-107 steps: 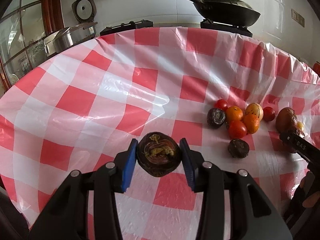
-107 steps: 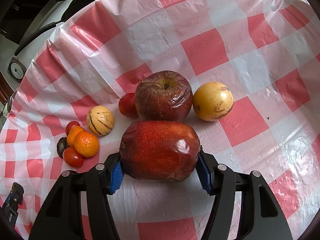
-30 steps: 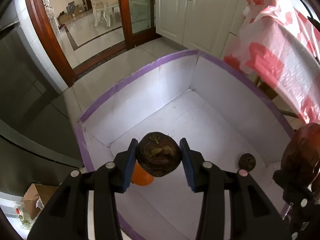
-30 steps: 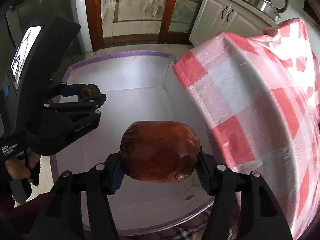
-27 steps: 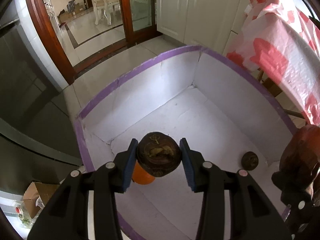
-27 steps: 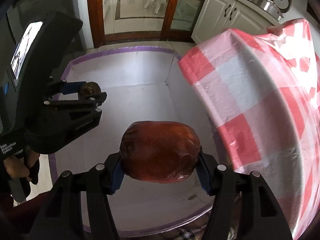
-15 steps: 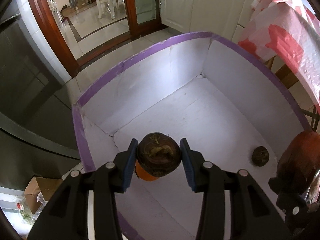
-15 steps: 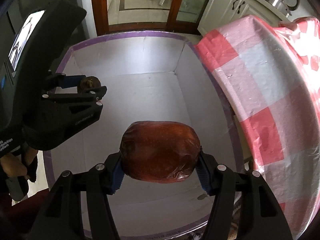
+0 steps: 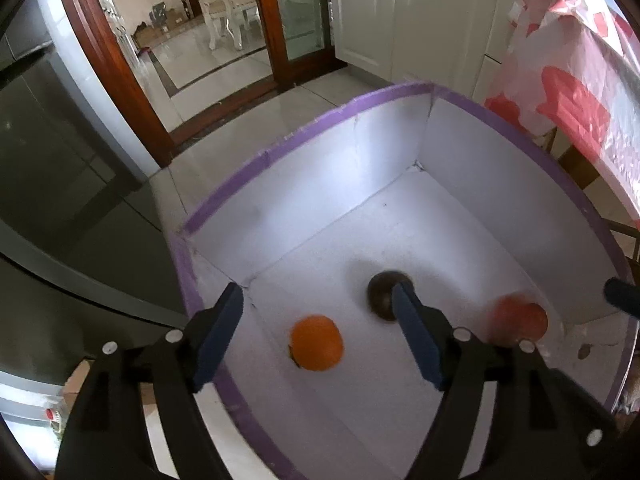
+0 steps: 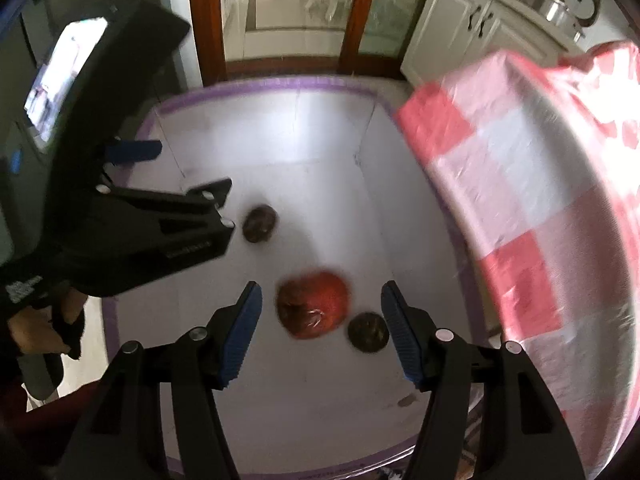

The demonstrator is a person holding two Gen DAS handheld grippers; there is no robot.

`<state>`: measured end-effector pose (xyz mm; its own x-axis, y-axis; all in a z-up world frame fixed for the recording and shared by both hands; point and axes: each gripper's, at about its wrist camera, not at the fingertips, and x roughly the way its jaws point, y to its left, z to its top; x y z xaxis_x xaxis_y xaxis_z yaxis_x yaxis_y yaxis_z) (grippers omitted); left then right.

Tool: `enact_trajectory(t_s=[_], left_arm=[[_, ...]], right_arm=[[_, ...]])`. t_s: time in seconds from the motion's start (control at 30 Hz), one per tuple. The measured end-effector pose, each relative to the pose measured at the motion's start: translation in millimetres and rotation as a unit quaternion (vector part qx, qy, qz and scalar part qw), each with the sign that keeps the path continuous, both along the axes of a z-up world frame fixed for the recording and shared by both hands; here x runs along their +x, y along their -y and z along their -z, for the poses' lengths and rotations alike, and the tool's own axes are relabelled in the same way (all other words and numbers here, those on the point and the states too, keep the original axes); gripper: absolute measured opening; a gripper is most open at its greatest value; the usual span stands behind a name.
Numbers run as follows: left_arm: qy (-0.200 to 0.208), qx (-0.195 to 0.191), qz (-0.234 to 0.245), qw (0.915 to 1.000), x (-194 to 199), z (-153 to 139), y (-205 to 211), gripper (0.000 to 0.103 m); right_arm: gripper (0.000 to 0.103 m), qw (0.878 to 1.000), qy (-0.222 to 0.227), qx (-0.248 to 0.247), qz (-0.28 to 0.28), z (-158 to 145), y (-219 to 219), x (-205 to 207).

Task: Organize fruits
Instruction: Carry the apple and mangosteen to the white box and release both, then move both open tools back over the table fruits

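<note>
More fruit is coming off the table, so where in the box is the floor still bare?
The white box is bare along its far wall and far corners. It is crowded nearer: red apple, two dark fruits, and an orange.

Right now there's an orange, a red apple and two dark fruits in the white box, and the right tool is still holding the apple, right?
No. In the right wrist view the right tool is open and empty; the red apple lies in the white box. The rest is right.

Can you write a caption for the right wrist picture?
Open right gripper above the white box, red apple dropped inside.
</note>
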<state>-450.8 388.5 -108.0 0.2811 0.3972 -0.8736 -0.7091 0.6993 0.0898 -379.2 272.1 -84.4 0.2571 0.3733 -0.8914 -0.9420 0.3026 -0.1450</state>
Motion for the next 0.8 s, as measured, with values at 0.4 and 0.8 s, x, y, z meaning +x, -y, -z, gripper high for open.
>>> enact_trajectory(t_s=[0.4,0.8], left_arm=[[-0.005,0.097,0.022,0.995,34.7,-77.5,16.2,0.094],[0.058,0.164,0.156,0.9723,168.5,-165.6,112.4,0.102]], right_arm=[[0.066,0.995,-0.014,0.095,0.025,-60.3,36.9,21.7],[0.076,0.951,-0.003,0.261,0.166,-160.8,164.8,129.4]])
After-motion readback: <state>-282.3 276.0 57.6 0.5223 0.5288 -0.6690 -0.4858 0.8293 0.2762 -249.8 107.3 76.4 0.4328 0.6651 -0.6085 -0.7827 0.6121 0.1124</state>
